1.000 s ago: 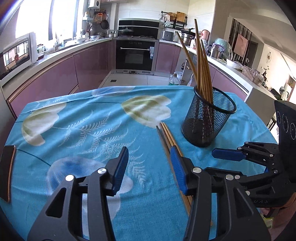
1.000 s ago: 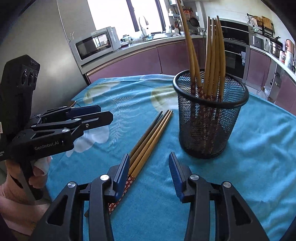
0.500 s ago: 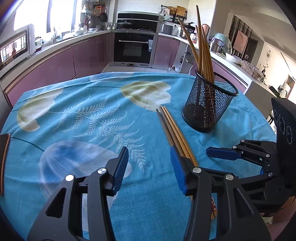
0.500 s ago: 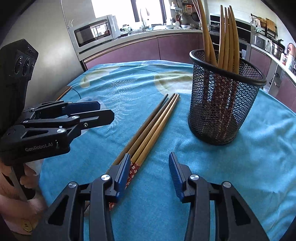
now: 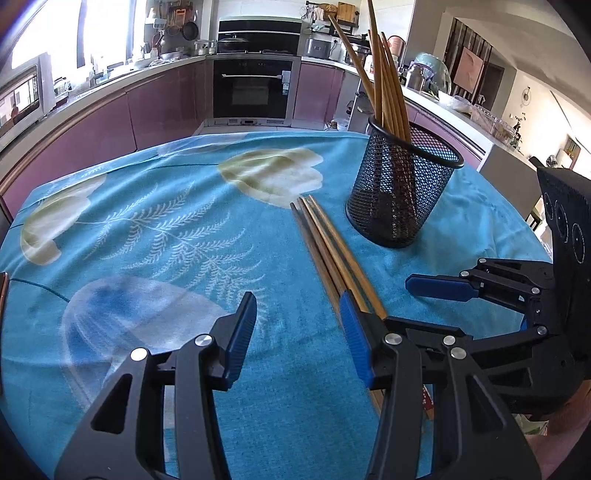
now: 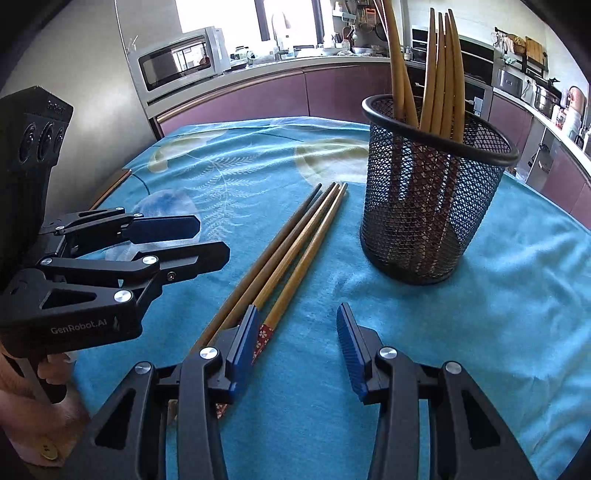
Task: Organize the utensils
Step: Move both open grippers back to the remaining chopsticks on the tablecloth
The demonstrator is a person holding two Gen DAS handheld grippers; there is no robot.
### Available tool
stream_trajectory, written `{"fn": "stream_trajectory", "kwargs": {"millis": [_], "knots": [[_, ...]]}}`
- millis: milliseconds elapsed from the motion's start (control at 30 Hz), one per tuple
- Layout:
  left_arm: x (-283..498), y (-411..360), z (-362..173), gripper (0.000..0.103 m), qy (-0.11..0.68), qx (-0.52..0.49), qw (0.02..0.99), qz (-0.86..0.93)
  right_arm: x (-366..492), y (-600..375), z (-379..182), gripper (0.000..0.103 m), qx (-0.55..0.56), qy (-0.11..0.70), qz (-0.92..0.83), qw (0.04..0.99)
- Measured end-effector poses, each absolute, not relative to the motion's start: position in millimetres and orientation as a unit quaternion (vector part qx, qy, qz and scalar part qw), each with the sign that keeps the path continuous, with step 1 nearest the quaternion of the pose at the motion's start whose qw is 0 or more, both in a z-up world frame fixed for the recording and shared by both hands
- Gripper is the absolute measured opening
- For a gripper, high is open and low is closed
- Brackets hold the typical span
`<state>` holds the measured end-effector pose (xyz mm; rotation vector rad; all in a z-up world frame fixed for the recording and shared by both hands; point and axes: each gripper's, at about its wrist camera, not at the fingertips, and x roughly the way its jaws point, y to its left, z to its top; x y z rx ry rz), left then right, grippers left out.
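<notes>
It was a home kitchen: purple cabinets [image 5: 166, 107], built-in oven [image 5: 253, 92], microwave [image 6: 177, 62] on the counter.

You stand in a sunlit kitchen: purple cabinets [image 5: 159, 107] curve beneath a pale counter, a black built-in oven [image 5: 255, 92] sits at the far wall, a microwave [image 6: 177, 61] rests by the bright window [image 6: 221, 14].

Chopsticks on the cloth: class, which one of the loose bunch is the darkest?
The outermost chopstick, on the side away from the mesh cup. Its tip looks nearly black; the others beside it are light brown.
</notes>
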<state>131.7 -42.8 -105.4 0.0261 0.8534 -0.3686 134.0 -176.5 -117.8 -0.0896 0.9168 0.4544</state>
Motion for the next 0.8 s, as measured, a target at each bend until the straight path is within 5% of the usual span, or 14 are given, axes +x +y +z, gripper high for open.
{"fn": "stream_trajectory", "kwargs": {"millis": [800], "knots": [[140,-56,-124,0.046,0.433,0.036,0.882,-0.181,133,-187,-117,0.041,-0.032,0.444,0.21,0.87]]}}
